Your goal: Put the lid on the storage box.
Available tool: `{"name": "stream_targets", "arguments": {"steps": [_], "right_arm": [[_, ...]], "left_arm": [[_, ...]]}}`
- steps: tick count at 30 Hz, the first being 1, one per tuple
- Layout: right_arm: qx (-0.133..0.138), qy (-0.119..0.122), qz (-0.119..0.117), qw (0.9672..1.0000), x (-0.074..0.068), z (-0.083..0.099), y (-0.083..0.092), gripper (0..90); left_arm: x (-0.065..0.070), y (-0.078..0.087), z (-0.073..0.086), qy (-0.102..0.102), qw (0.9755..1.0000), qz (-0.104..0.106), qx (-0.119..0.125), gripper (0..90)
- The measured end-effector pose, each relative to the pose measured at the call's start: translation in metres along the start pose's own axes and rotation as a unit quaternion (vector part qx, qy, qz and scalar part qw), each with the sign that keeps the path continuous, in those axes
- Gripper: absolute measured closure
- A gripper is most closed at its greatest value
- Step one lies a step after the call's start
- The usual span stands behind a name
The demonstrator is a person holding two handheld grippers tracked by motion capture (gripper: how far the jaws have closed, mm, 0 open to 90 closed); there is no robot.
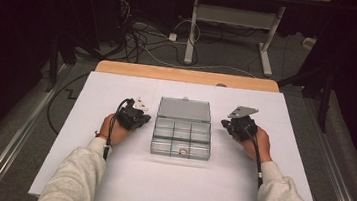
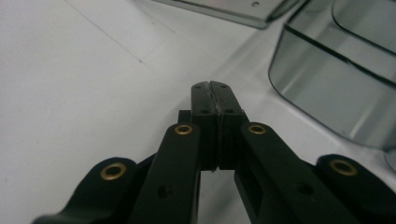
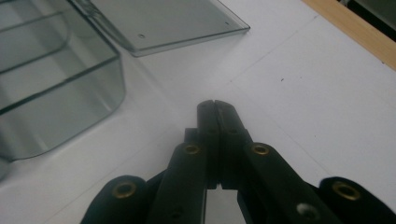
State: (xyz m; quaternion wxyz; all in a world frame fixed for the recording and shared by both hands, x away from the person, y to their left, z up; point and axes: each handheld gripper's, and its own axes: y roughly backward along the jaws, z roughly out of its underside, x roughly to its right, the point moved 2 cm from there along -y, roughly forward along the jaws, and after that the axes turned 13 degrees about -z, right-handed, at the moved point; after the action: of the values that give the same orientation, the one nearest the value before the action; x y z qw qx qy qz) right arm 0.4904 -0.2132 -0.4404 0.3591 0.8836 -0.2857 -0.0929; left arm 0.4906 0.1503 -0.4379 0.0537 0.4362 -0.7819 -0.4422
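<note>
Both claws are pinched closed on nothing: left claw [image 1: 137, 118] and right claw [image 1: 234, 126] flank the clear compartment box [image 1: 181, 137], which sits mid-table [image 1: 108, 173] with its lid [image 1: 184, 109] flipped open, so my guess is they're lining up from either side to handle it.

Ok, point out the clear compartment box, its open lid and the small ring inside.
compartment box [image 1: 180, 142], high view, front wall.
lid [image 1: 184, 109], high view, panel middle.
ring [image 1: 183, 152], high view, its band.

left black two-jaw tool [image 1: 135, 117]: jaws pressed together, nothing held | right black two-jaw tool [image 1: 236, 125]: jaws pressed together, nothing held | forearms extended forward
</note>
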Motion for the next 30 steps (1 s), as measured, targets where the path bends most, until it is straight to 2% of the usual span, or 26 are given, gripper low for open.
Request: {"name": "stream_targets", "arguments": {"steps": [3, 5, 7, 10, 15, 22, 26, 30], "right_arm": [[-0.011, -0.015, -0.010, 0.9998, 0.006, -0.004, -0.011, 90.0], [-0.019, -0.012, -0.010, 0.9997, 0.010, -0.007, -0.016, 90.0], [-0.019, -0.019, -0.014, 0.9995, 0.013, -0.011, -0.023, 90.0], [-0.034, -0.014, -0.013, 0.9993, 0.015, -0.017, -0.033, 90.0], [-0.033, -0.007, -0.010, 0.9994, 0.016, -0.026, -0.042, 90.0], [-0.041, -0.002, -0.010, 0.9991, 0.016, -0.036, -0.051, 90.0], [-0.041, -0.009, -0.012, 0.9991, 0.018, -0.039, -0.054, 90.0], [-0.039, -0.015, -0.005, 0.9991, 0.018, -0.041, -0.056, 90.0]], "left_arm": [[-0.002, -0.007, -0.008, 0.008, 1.0000, 0.000, -0.001, 86.8], [-0.005, -0.012, -0.012, 0.016, 0.9999, 0.003, 0.000, 86.9], [-0.007, -0.017, -0.016, 0.023, 0.9997, 0.006, -0.001, 86.8], [-0.008, -0.022, -0.021, 0.029, 0.9995, 0.009, 0.002, 86.8], [-0.010, -0.029, -0.025, 0.045, 0.9989, 0.011, 0.011, 86.9], [-0.009, -0.034, -0.031, 0.039, 0.9992, -0.002, 0.009, 86.8], [-0.009, -0.035, -0.032, 0.048, 0.9988, -0.003, 0.010, 86.8], [-0.007, -0.037, -0.034, 0.050, 0.9985, -0.016, 0.015, 86.7]]}}
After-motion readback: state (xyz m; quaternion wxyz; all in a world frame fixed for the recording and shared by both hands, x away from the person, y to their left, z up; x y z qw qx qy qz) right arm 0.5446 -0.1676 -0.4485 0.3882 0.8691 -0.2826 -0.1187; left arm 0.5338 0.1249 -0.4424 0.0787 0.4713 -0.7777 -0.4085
